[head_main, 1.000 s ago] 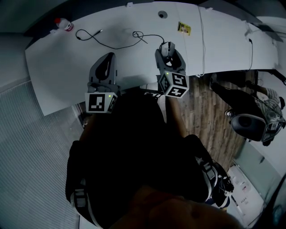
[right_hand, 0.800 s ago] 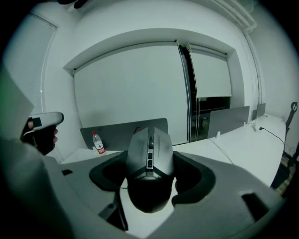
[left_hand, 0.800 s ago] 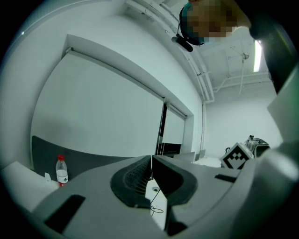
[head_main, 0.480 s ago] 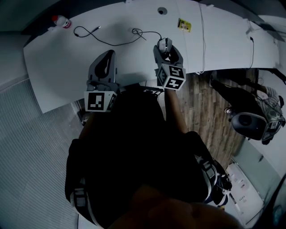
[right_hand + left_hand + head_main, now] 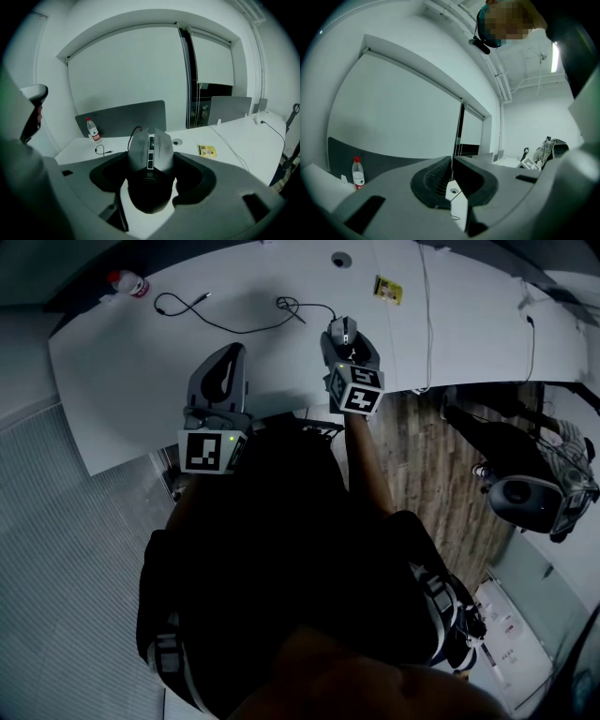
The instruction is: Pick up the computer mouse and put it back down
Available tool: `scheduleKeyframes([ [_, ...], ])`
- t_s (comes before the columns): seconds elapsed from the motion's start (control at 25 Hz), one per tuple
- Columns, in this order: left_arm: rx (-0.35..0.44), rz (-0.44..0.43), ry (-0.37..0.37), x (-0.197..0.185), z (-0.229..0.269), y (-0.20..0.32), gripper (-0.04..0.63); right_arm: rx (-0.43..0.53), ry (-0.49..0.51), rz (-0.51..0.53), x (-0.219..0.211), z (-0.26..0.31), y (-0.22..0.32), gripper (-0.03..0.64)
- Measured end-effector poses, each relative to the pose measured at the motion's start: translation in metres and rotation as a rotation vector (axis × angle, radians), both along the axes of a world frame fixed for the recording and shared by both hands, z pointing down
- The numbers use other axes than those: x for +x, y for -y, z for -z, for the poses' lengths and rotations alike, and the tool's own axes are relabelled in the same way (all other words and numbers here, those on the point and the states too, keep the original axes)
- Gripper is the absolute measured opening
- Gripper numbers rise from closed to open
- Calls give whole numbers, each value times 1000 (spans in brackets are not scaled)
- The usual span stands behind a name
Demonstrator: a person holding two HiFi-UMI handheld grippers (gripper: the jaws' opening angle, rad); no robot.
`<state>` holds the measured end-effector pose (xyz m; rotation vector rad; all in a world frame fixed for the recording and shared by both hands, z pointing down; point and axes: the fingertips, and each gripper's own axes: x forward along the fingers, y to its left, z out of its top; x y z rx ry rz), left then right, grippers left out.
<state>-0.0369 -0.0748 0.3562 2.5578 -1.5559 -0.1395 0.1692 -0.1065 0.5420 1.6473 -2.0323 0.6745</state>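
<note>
So, white desk (image 5: 131, 362) fills the upper part of the head view. The left gripper (image 5: 228, 354) hangs over its near edge, jaws pressed together with nothing between them, and points up at the wall. It plays no part here.

The right gripper (image 5: 348, 345) is further right over the desk, jaws closed on the mouse (image 5: 149, 150). They clamp its sides, with the nose and wheel pointing away from the camera. I can't tell whether the mouse is clear of the desk or just touching it.

The mouse cord (image 5: 298, 311) runs off the nose into a loose tangle just beyond. There's a bottle (image 5: 128, 283) at the far left corner, a separate cable (image 5: 187, 311) near it, a yellow card (image 5: 386, 290) far right and a grommet (image 5: 339, 261) at the back.

Risks, judged:
- The mouse shell looks smooth and tapered, so it could slide out if the grip loosens early.
- The tangled cord could snag and twist the mouse as it goes down.
- The spot is near the front edge, so a sloppy release might tip the mouse off.
</note>
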Motion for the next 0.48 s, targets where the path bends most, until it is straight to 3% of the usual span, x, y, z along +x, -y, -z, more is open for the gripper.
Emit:
scheduleKeyframes([
  [0.48,-24,-4,9,-1,-4,1,9,-113,-28,1,2,-56,-4,293],
])
